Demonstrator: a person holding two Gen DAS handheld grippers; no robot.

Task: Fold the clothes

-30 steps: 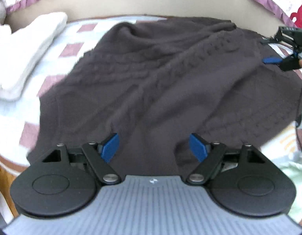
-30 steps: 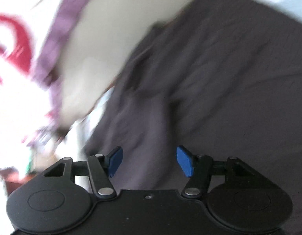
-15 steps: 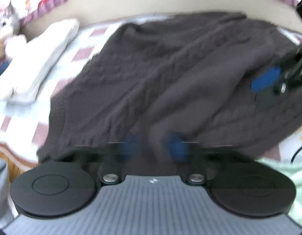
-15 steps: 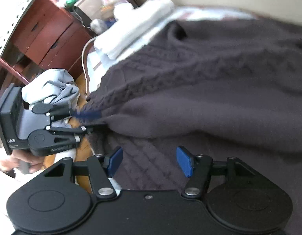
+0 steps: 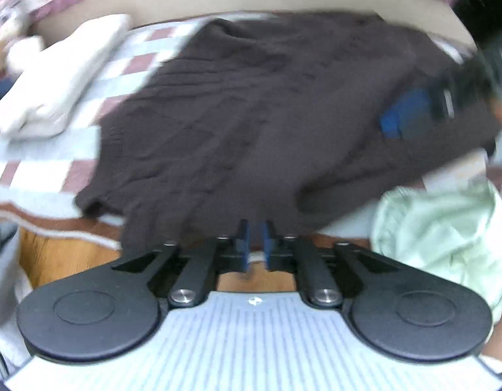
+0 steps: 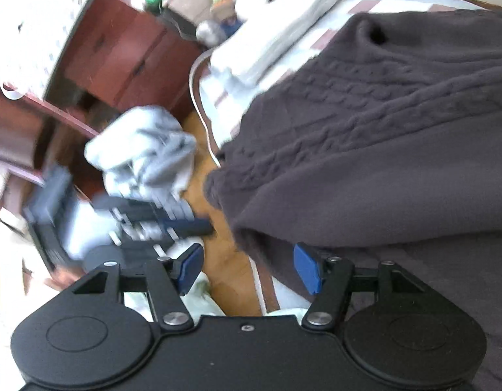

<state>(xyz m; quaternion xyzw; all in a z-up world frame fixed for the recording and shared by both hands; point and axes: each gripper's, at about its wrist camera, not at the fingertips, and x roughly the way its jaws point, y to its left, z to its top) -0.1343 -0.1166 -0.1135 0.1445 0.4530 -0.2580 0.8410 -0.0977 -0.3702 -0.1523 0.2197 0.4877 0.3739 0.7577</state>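
Towels (image 5: 52, 75) beside sweater (image 5: 267, 114)

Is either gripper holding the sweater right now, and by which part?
Right gripper open, empty. Left gripper jaws, just opening, sit at the sweater near hem; too blurred to tell a grip.
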